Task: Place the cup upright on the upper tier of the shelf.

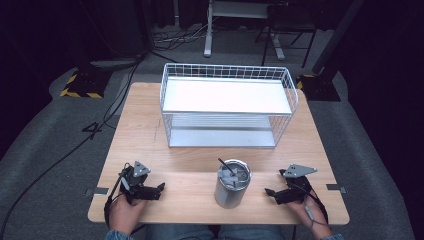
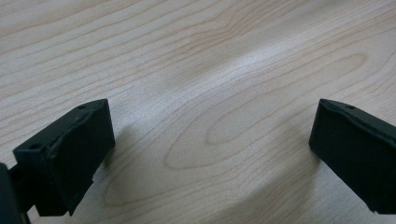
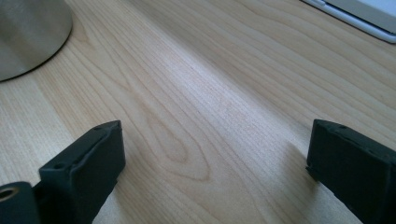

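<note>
A person's left hand [image 1: 126, 210] rests on the near left of a pale wooden worktop [image 1: 145, 135], holding the left claw [image 1: 159, 189] low over the boards with its tips turned toward the middle. In the left gripper view its two black jaws stand wide apart, bare wood grain between them. At the near centre a steel tumbler [image 1: 232, 190] stands upright, its long axis vertical, with a clear lid [image 1: 234, 173] on top and a dark straw [image 1: 226, 168] leaning up and to the left out of it. Behind the tumbler, toward the far edge, sits a white wire rack [image 1: 227, 105] with two shelves, its long side running across the worktop. On the near right, the right hand [image 1: 312, 215] holds the right claw [image 1: 270, 193], tips aimed left toward the tumbler and clear of it. In the right gripper view the jaws are likewise spread, the tumbler's base at the upper left corner and the rack's edge at the upper right.
</note>
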The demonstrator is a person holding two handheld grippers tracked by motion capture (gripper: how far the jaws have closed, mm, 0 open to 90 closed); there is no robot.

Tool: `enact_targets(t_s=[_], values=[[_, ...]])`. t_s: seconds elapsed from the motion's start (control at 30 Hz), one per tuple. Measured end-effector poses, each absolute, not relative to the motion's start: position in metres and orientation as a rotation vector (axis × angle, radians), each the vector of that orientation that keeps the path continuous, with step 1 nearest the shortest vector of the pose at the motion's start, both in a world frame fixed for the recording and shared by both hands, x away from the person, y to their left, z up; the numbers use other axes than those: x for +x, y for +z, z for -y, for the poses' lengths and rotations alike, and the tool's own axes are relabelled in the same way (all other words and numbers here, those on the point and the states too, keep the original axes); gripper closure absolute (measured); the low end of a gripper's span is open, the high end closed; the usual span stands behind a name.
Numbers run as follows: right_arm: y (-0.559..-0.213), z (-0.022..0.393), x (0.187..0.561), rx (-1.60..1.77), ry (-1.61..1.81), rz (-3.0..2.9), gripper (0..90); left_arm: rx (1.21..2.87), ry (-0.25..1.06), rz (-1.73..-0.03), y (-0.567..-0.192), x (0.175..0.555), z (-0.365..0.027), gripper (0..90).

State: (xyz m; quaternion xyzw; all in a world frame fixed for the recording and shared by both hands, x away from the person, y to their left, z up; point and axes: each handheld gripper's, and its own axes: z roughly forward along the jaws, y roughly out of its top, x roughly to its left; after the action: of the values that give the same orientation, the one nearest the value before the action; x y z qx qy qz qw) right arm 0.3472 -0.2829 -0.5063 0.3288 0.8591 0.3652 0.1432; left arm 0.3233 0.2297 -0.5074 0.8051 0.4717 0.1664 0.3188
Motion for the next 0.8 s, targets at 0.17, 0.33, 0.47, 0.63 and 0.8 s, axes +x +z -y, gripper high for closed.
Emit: enact_targets(t_s=[0.17,0.33,0.47,0.63,0.8], values=[[-0.505,0.286,0.346,0.953,1.094,-2.445,4.3,2.119,0.442,-1.242,-0.507,0.324,-0.23,0.5],[-0.501,0.288,0.344,0.967,1.143,-2.418,0.7,2.113,0.446,-1.248,-0.507,0.326,-0.231,0.5],[-0.487,0.284,0.334,0.919,1.211,-2.383,0.6,2.117,0.445,-1.249,-0.507,0.327,-0.231,0.5],[-0.467,0.273,0.32,0.837,1.297,-2.357,0.0,2.117,0.446,-1.254,-0.507,0.327,-0.23,0.5],[-0.453,0.261,0.31,0.774,1.363,-2.355,0.0,2.112,0.447,-1.259,-0.507,0.327,-0.23,0.5]])
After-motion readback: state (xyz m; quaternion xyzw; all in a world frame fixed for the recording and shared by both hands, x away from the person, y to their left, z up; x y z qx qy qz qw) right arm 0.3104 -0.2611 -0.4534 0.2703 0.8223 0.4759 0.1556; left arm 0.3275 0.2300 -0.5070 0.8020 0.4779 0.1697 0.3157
